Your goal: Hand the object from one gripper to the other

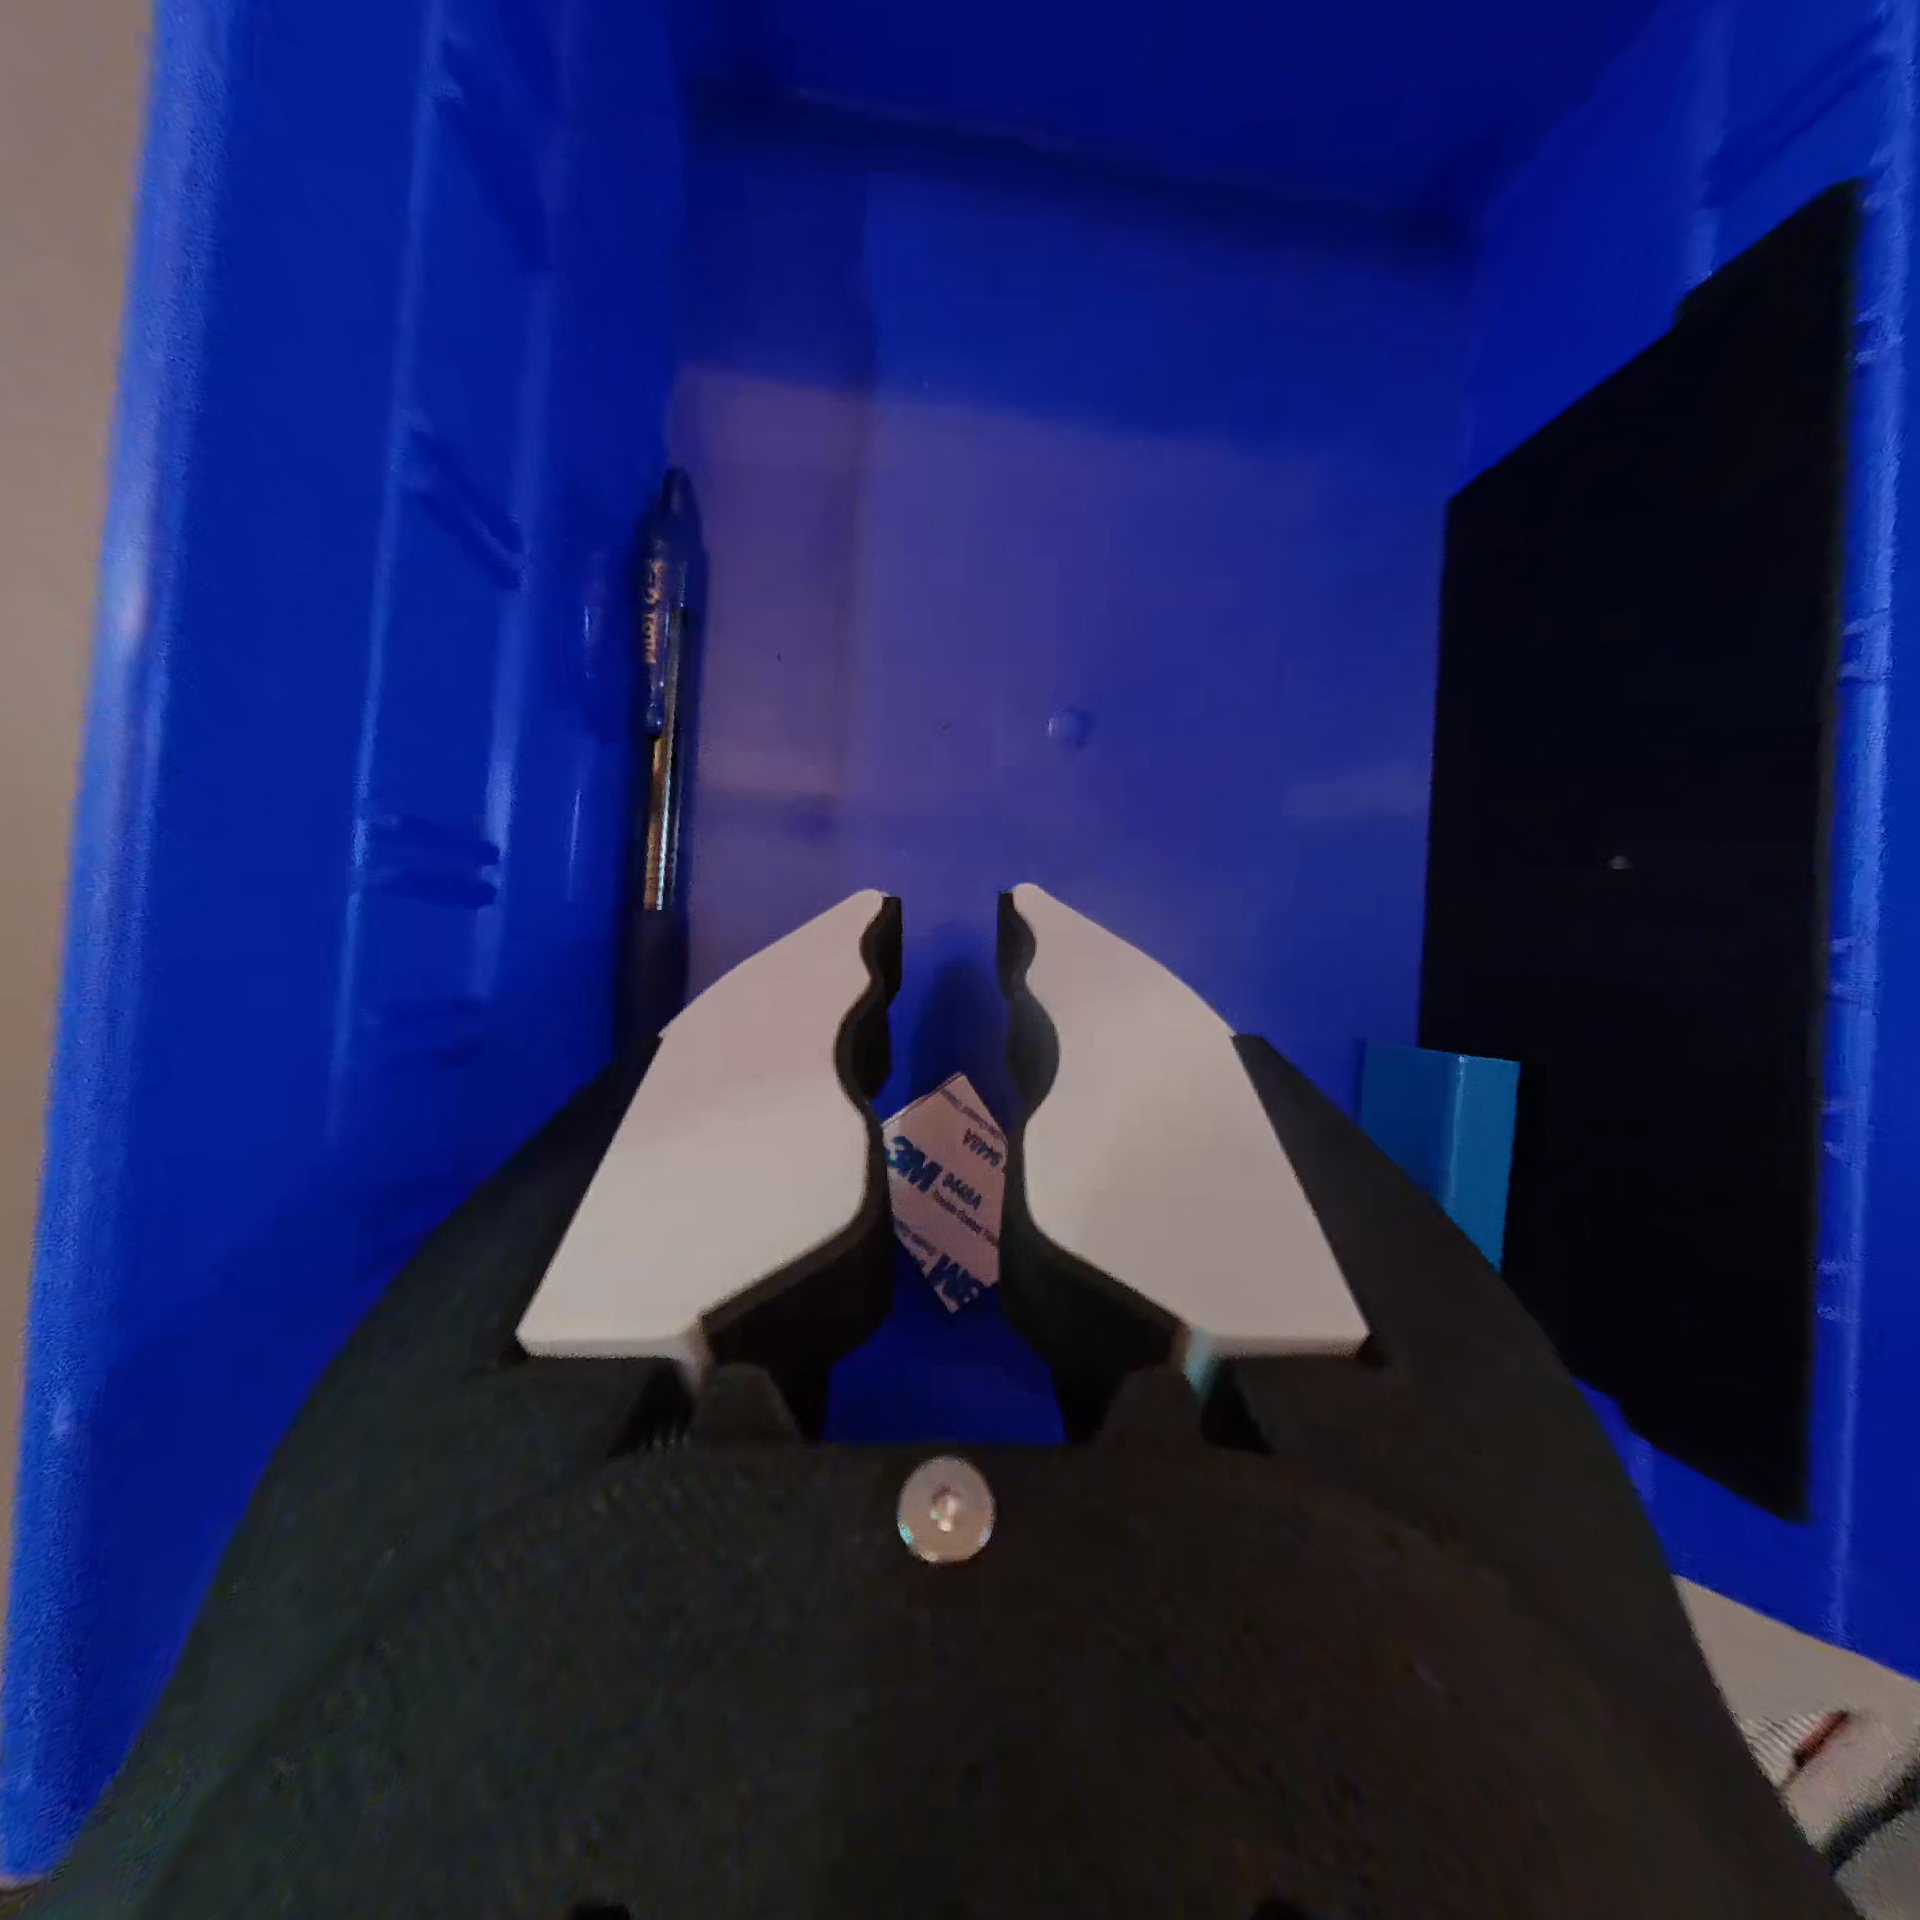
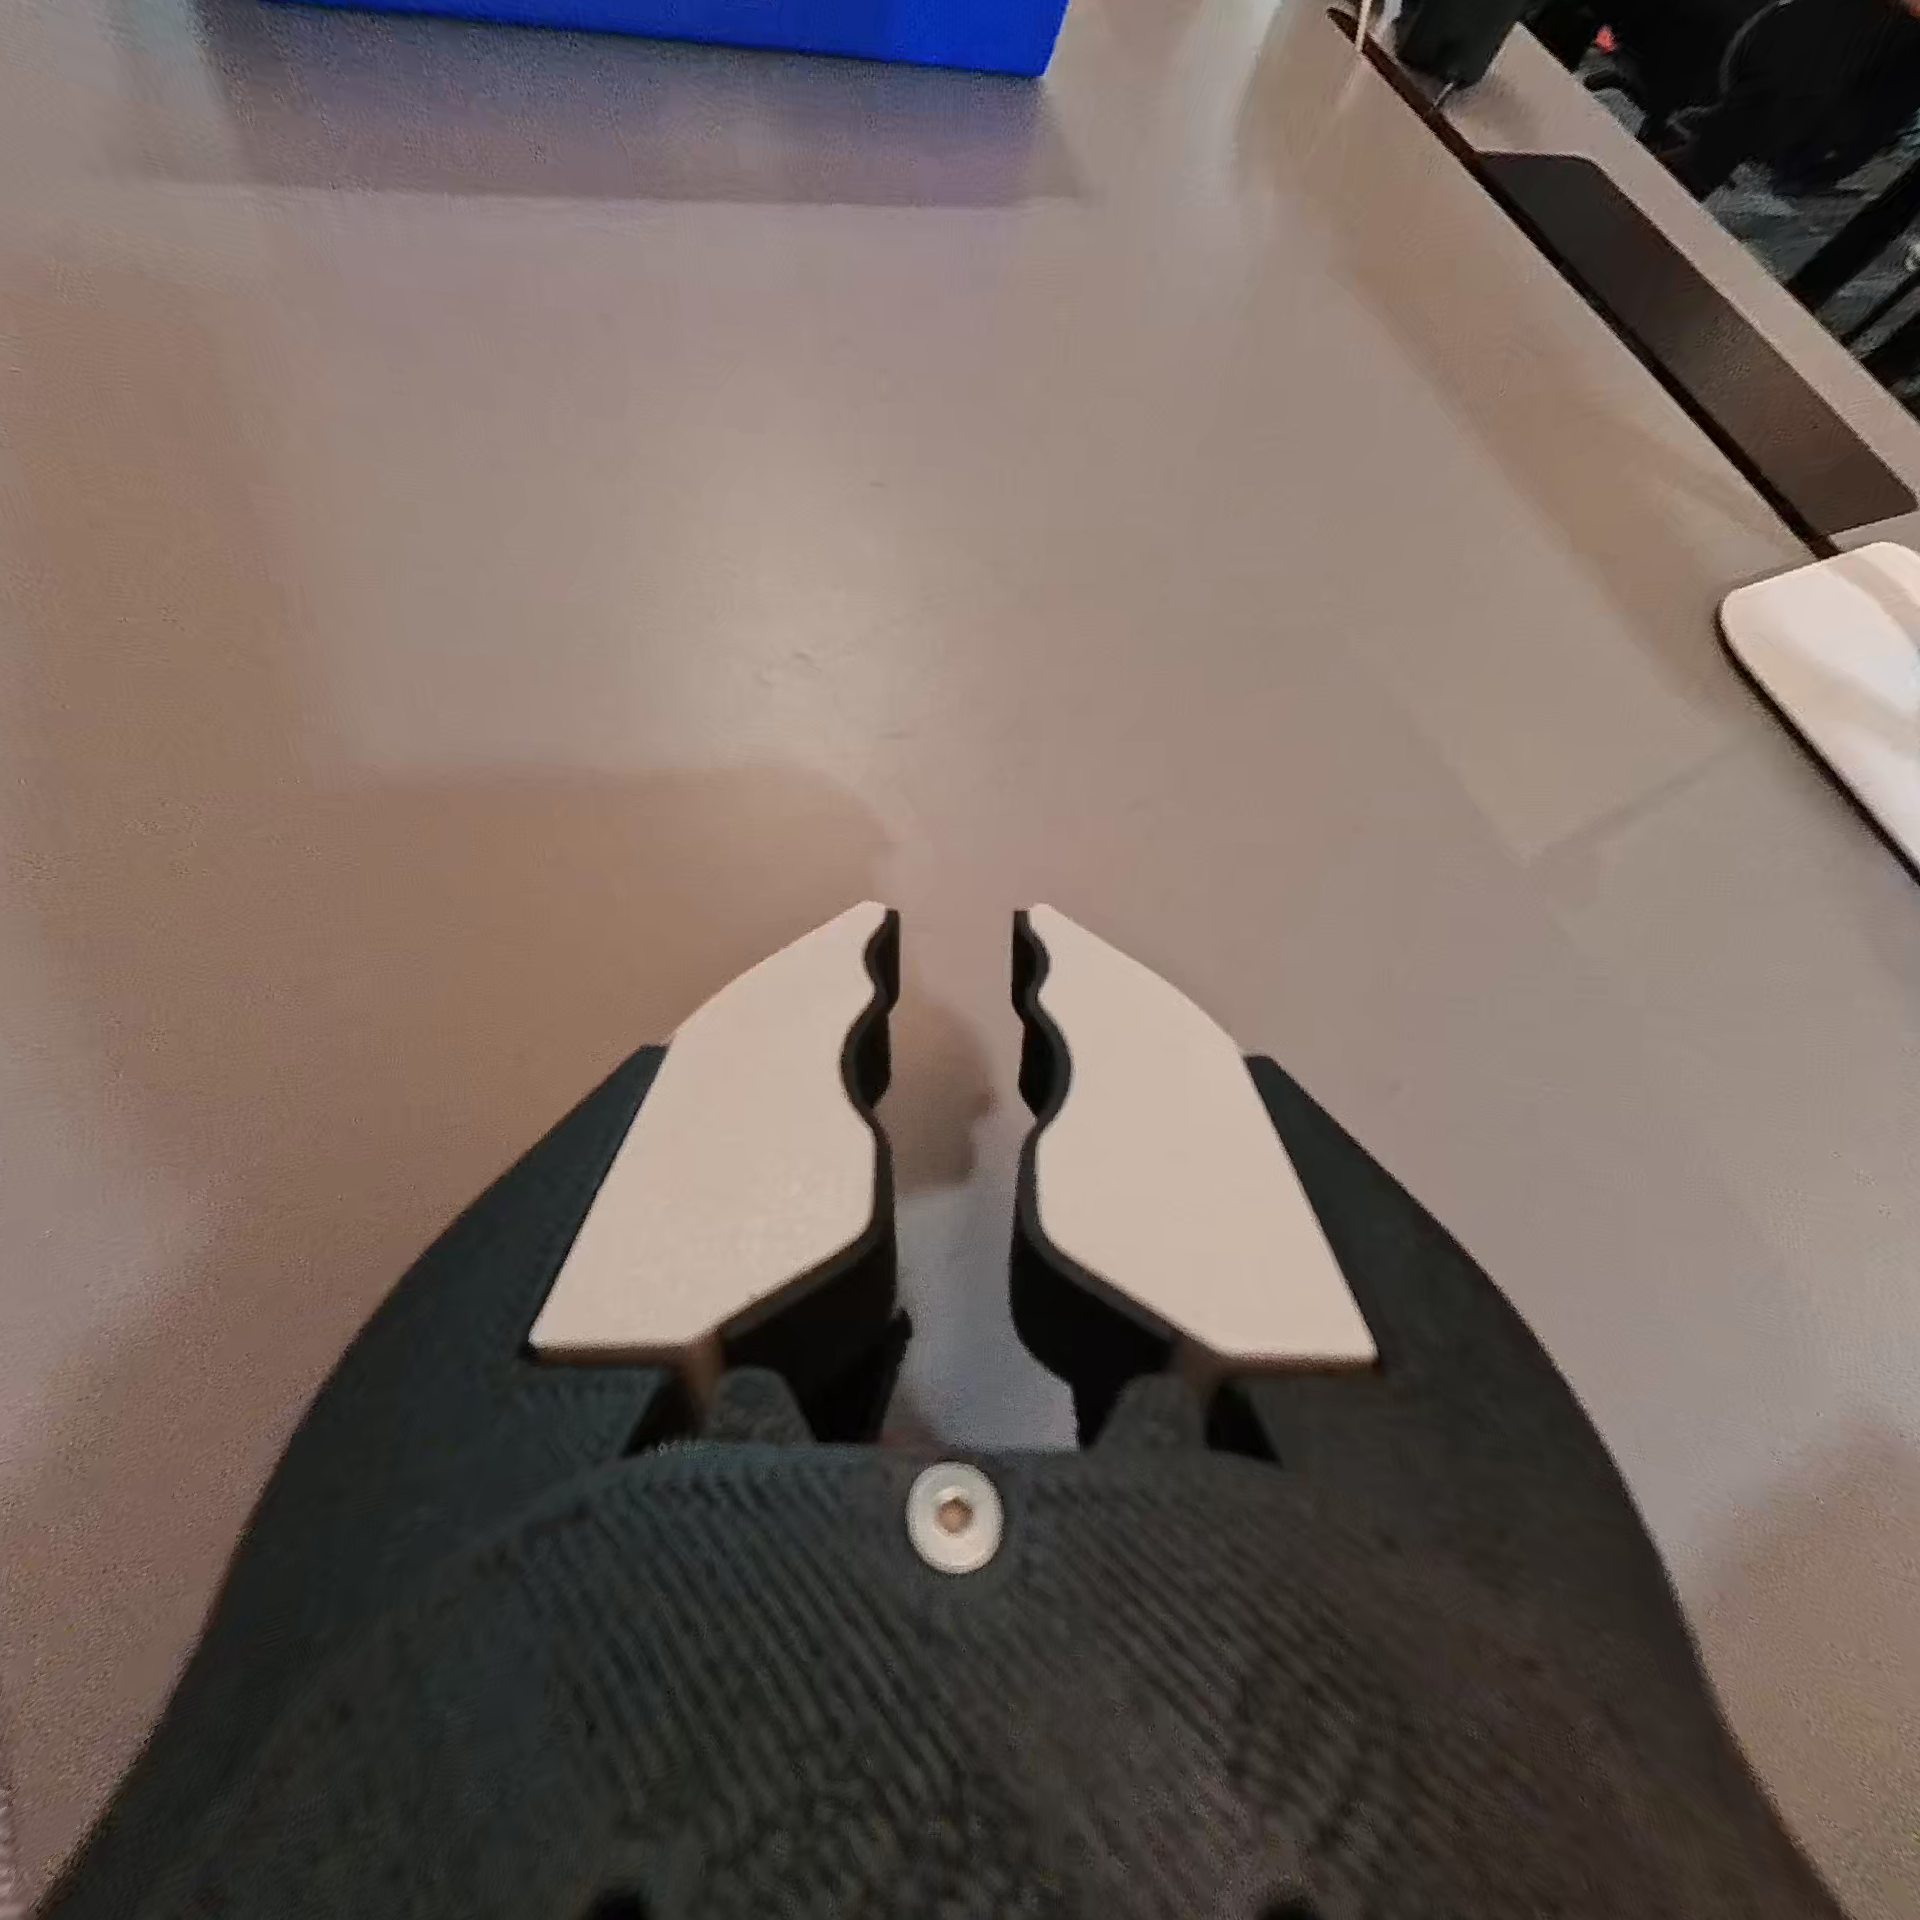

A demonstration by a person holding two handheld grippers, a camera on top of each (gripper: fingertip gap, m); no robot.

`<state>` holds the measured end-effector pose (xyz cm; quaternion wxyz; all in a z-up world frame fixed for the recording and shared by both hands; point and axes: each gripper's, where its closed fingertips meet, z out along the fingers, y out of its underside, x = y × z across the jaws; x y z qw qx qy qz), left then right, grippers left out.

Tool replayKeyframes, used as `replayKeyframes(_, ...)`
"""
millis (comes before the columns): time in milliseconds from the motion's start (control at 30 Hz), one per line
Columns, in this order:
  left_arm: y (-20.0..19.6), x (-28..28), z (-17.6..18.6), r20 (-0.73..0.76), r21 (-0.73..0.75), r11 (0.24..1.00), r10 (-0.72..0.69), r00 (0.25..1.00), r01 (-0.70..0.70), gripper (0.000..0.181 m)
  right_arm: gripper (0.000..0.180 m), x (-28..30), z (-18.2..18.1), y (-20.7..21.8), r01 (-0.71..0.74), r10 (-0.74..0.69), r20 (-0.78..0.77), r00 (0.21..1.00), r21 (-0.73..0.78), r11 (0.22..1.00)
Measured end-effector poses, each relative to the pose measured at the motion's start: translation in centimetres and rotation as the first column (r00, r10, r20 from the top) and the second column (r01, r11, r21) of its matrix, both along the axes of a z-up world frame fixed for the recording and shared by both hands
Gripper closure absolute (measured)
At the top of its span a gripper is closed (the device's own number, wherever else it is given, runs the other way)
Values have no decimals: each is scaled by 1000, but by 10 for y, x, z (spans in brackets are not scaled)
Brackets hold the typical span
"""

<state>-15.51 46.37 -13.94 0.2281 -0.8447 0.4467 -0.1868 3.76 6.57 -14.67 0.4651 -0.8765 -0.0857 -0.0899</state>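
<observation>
My left gripper (image 1: 949, 904) is down inside a blue bin (image 1: 312, 727). Its jaws stand a narrow gap apart and close on a small white adhesive pad with blue print (image 1: 943, 1195). The pad sits tilted like a diamond low between the fingers (image 1: 727, 1122), which hide its side corners. My right gripper (image 2: 956, 920) hangs over a bare beige table (image 2: 727, 520). Its jaws are slightly apart with nothing between them. The bin's edge (image 2: 665, 26) shows at the top of the right wrist view.
In the bin, a blue pen (image 1: 665, 707) lies along the left wall. A black flat panel (image 1: 1631, 831) leans on the right wall with a light blue block (image 1: 1439, 1143) in front of it. A white flat device (image 2: 1839, 686) and a dark slot (image 2: 1662, 291) lie right of the right gripper. My hands' fingertips stand some 45 centimetres from each other.
</observation>
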Motion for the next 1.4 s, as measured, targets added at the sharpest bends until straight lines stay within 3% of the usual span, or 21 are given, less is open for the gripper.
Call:
replayKeyframes(167, -10, 11, -2, -44, 10, 998, -61, 997, 62, 157, 160, 9, 0, 2, 57, -57, -2, 998, -1, 998)
replayKeyframes(333, -68, 32, 15, 152, -285, 924, -221, 963, 257, 155, 160, 15, 3, 2, 93, -92, -31, 995, 16, 996)
replayKeyframes(400, -83, 33, 22, 191, -340, 887, -261, 946, 313, 154, 161, 15, 3, 2, 93, -92, -30, 995, 19, 995)
replayKeyframes(567, -97, 11, 3, -17, -363, 872, -358, 933, 328, 148, 161, 12, 1, 3, 75, -75, -8, 997, 9, 997)
replayKeyframes(667, -112, 11, -5, -35, -405, 833, -427, 904, 378, 149, 161, 11, 2, 3, 66, -66, -3, 998, 10, 998)
replayKeyframes(867, -108, 10, -9, -87, -386, 852, -415, 906, 353, 135, 161, 10, 3, 3, 63, -63, -8, 998, 19, 998)
replayKeyframes(1067, -82, 14, -3, -90, -290, 918, -307, 948, 270, 146, 161, 10, 1, 3, 60, -60, 7, 998, 10, 998)
replayKeyframes(1400, -87, 13, -8, -60, -369, 898, -281, 958, 240, 141, 161, 9, 0, 4, 56, -56, 13, 998, 1, 998)
